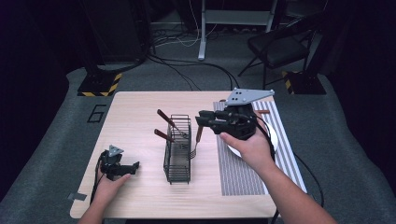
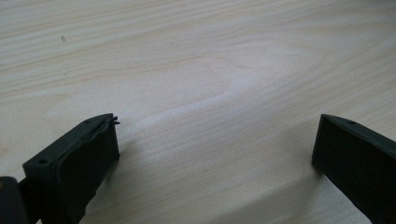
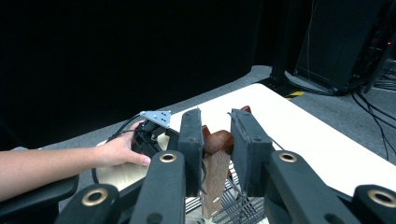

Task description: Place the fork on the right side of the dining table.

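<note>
My right gripper (image 1: 201,123) hangs above the table just right of a black wire basket (image 1: 178,154). It is shut on a wooden-handled fork (image 1: 198,136), which hangs tines down beside the basket's right wall. In the right gripper view the pale handle (image 3: 215,179) stands upright between the two jaws of the right gripper (image 3: 215,116). Two brown-handled utensils (image 1: 164,117) lean out of the basket's far end. My left gripper (image 1: 132,167) rests low at the table's front left, open, with only bare wood between the jaws of the left gripper (image 2: 215,128).
A striped mat (image 1: 243,175) covers the table's right side, with a white plate (image 1: 273,140) on it under my right hand. Another brown handle (image 1: 264,111) lies at the mat's far end. A chair (image 1: 280,49) and cables stand on the floor beyond.
</note>
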The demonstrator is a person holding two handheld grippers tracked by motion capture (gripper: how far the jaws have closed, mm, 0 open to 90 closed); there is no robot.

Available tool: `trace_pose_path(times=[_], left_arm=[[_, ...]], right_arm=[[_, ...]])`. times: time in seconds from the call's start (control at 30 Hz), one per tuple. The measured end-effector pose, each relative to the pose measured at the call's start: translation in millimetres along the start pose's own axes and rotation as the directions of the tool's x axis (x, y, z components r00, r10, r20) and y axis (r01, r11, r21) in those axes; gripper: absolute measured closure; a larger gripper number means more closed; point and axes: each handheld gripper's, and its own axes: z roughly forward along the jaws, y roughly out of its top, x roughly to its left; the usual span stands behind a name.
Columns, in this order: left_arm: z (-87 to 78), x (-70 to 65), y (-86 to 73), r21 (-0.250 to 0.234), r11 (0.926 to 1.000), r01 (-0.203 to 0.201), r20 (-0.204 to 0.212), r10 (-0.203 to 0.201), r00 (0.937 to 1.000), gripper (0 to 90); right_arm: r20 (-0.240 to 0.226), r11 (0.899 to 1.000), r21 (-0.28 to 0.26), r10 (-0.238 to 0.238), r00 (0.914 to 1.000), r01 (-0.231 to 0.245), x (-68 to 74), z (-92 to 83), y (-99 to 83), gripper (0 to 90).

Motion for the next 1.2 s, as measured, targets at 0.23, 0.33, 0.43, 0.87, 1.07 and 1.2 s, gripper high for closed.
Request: trace_pose_path(times=[0.23, 0.33, 0.43, 0.87, 1.07, 1.2], left_arm=[[0.0, -0.1, 0.0, 0.000, 1.0000, 0.000, 0.000, 0.000, 1.0000, 0.2], [0.0, -0.1, 0.0, 0.000, 1.0000, 0.000, 0.000, 0.000, 1.0000, 0.2], [0.0, -0.1, 0.0, 0.000, 1.0000, 0.000, 0.000, 0.000, 1.0000, 0.2], [0.0, -0.2, 0.0, 0.001, 1.0000, 0.000, 0.000, 0.000, 1.0000, 0.2], [0.0, -0.3, 0.0, 0.000, 1.0000, 0.001, 0.000, -0.001, 1.0000, 0.2], [0.0, -0.2, 0.0, 0.000, 1.0000, 0.001, -0.001, -0.001, 1.0000, 0.2]], right_arm=[[0.030, 1.000, -0.002, -0.005, 0.9995, 0.005, -6.5, -15.0, -1.7, 74.4], [0.040, 1.000, -0.006, -0.005, 0.9992, 0.005, -8.5, -19.2, -2.3, 74.4], [0.056, 1.000, -0.009, -0.008, 0.9984, 0.008, -11.2, -26.6, -4.9, 74.4], [0.101, 1.000, -0.008, 0.021, 0.9947, -0.021, -24.7, -38.9, -26.3, 74.4], [0.126, 1.000, -0.004, 0.024, 0.9918, -0.024, -28.5, -42.7, -36.2, 74.4], [0.144, 1.000, 0.002, 0.023, 0.9892, -0.024, -32.6, -44.9, -45.1, 74.4]])
